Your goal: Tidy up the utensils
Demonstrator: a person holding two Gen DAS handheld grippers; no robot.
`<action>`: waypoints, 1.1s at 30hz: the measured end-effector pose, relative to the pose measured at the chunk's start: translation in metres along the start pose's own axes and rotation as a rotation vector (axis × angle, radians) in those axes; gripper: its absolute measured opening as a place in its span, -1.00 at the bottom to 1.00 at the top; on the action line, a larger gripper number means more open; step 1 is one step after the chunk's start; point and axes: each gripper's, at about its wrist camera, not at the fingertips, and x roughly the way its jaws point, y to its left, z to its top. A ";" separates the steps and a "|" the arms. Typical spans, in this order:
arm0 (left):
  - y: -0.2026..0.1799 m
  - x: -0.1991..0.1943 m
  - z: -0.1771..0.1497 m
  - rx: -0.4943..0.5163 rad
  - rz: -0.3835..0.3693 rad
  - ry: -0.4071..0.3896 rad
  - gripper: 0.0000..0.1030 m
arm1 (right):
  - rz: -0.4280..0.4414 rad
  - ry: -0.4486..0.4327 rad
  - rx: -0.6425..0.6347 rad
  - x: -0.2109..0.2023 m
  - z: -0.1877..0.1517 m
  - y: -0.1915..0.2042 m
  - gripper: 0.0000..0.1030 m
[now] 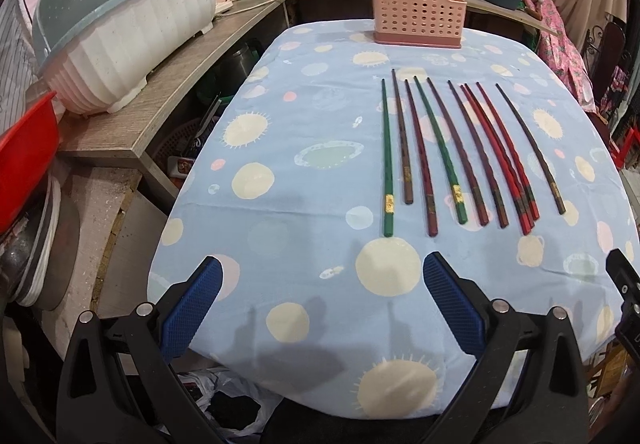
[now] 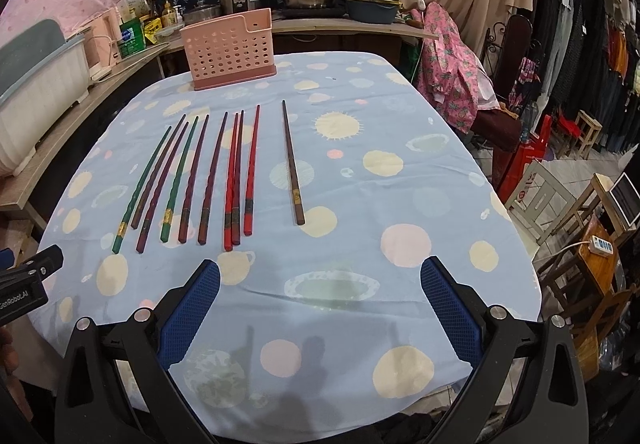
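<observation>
Left gripper [image 1: 322,288] wide, empty, low in frame; right gripper [image 2: 320,288] same. Chopsticks [image 1: 460,156] untouched, mid-frame.

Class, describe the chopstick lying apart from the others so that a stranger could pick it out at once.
Start at the blue tablecloth with pale circles, where a pink perforated plastic holder stands at the far end. In front of it lies a row of chopsticks. The dark brown chopstick lies alone at the row's right, a clear gap from the red ones.
</observation>
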 end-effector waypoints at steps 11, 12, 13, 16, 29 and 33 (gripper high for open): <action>-0.008 0.047 0.019 -0.001 -0.079 -0.011 0.86 | 0.003 -0.005 0.035 0.032 0.019 -0.014 0.87; -0.009 0.053 0.020 0.002 -0.083 -0.006 0.86 | 0.002 -0.008 0.035 0.035 0.021 -0.015 0.87; -0.011 0.058 0.021 0.003 -0.083 0.001 0.86 | -0.001 -0.009 0.035 0.039 0.023 -0.015 0.87; -0.013 0.074 0.022 0.003 -0.093 0.027 0.76 | 0.007 -0.002 0.041 0.050 0.028 -0.015 0.87; 0.000 0.095 0.019 -0.024 -0.069 0.075 0.55 | 0.024 -0.005 0.029 0.079 0.049 -0.007 0.81; 0.008 0.102 0.020 -0.053 -0.087 0.101 0.29 | 0.032 0.011 0.022 0.088 0.051 -0.004 0.66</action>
